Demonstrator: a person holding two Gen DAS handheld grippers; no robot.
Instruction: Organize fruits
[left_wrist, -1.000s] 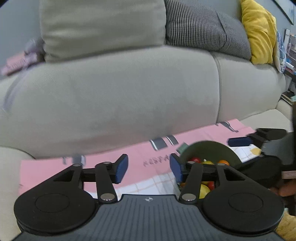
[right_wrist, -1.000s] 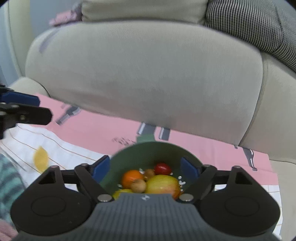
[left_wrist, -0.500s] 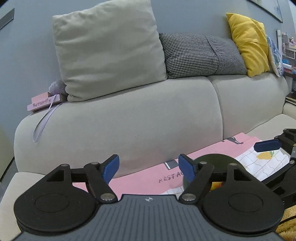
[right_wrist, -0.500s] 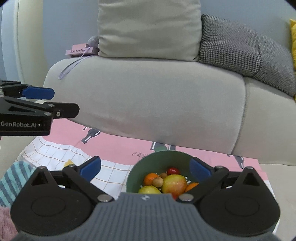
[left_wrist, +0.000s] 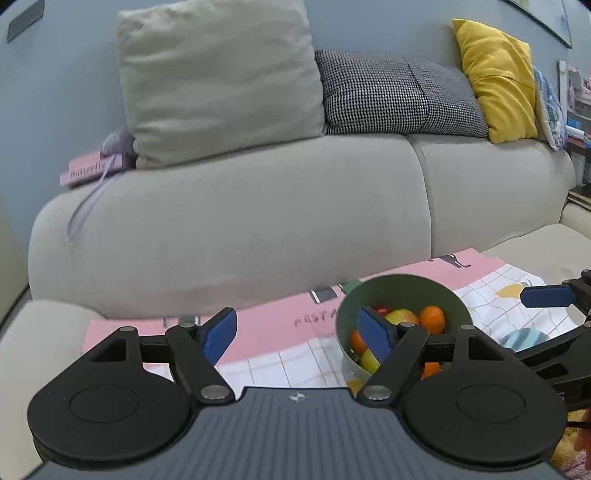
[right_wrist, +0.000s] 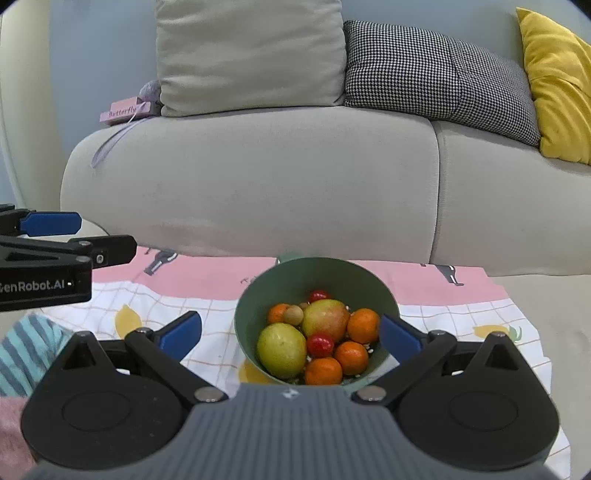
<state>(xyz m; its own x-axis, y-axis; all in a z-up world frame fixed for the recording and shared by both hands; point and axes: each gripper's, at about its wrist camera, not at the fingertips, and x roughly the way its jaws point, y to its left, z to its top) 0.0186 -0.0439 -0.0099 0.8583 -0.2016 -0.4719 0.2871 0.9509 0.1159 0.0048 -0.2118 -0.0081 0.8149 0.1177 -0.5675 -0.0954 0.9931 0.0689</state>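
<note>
Sofa seat with printed cloth (right_wrist: 192, 306): both the left gripper (left_wrist: 297, 334) and right gripper (right_wrist: 290, 332) gape empty, their jaws just widened, so a careless reach could tip the heaped green bowl (right_wrist: 258, 295).

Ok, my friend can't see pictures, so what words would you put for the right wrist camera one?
A green bowl full of oranges, small red fruits and a yellow-green fruit sits on a checked cloth before a grey sofa. The right tongs are open in front of it, holding nothing. The left tongs reach in from the left.

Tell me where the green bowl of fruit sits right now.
In the right wrist view the green bowl sits centre frame on the checked cloth, in front of the grey sofa and just ahead of the right tool.
</note>
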